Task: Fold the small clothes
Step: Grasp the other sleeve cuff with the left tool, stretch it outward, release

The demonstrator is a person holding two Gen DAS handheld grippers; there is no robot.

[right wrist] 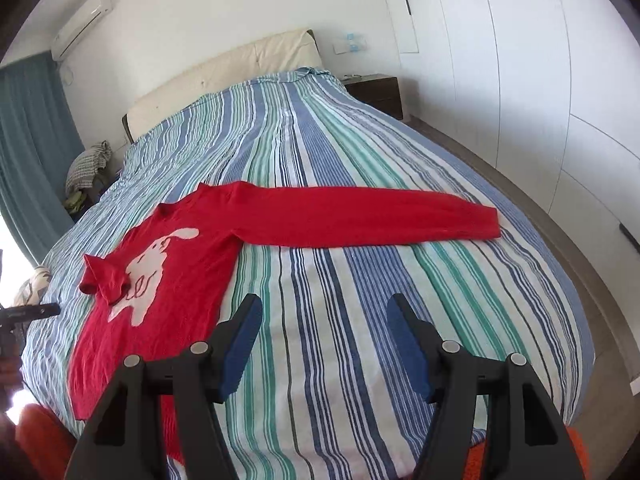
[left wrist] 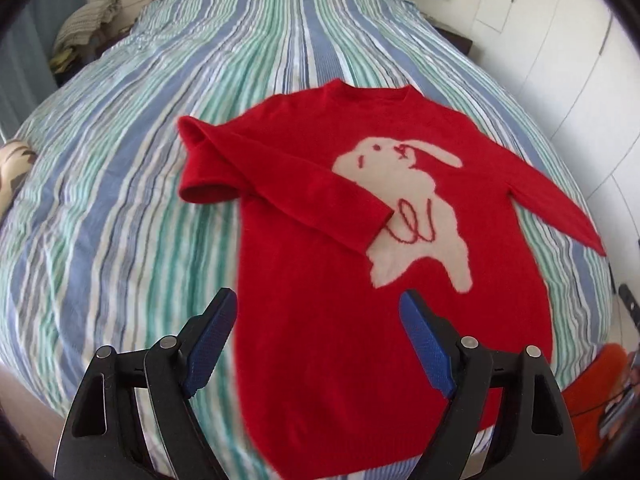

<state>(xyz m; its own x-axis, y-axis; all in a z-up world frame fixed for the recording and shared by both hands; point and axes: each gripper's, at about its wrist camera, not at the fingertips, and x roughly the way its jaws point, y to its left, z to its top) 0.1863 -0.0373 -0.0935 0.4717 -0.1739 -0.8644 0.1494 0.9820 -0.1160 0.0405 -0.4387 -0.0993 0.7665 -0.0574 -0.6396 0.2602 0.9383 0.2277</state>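
A small red sweater (left wrist: 320, 280) with a white rabbit picture lies face up on the striped bed; it also shows in the right wrist view (right wrist: 192, 264). Its left sleeve (left wrist: 288, 188) is folded in across the chest. Its right sleeve (right wrist: 360, 220) lies stretched straight out to the right. My left gripper (left wrist: 318, 320) is open and empty, hovering over the sweater's lower body. My right gripper (right wrist: 324, 328) is open and empty above bare bedsheet, right of the sweater's body and nearer than the stretched sleeve.
The bed (right wrist: 360, 340) has a blue, green and white striped sheet and a cream headboard (right wrist: 224, 76). A nightstand (right wrist: 376, 94) stands at the far right, wardrobe doors (right wrist: 540, 100) along the right wall. A checked cloth (right wrist: 86, 166) is heaped at the left.
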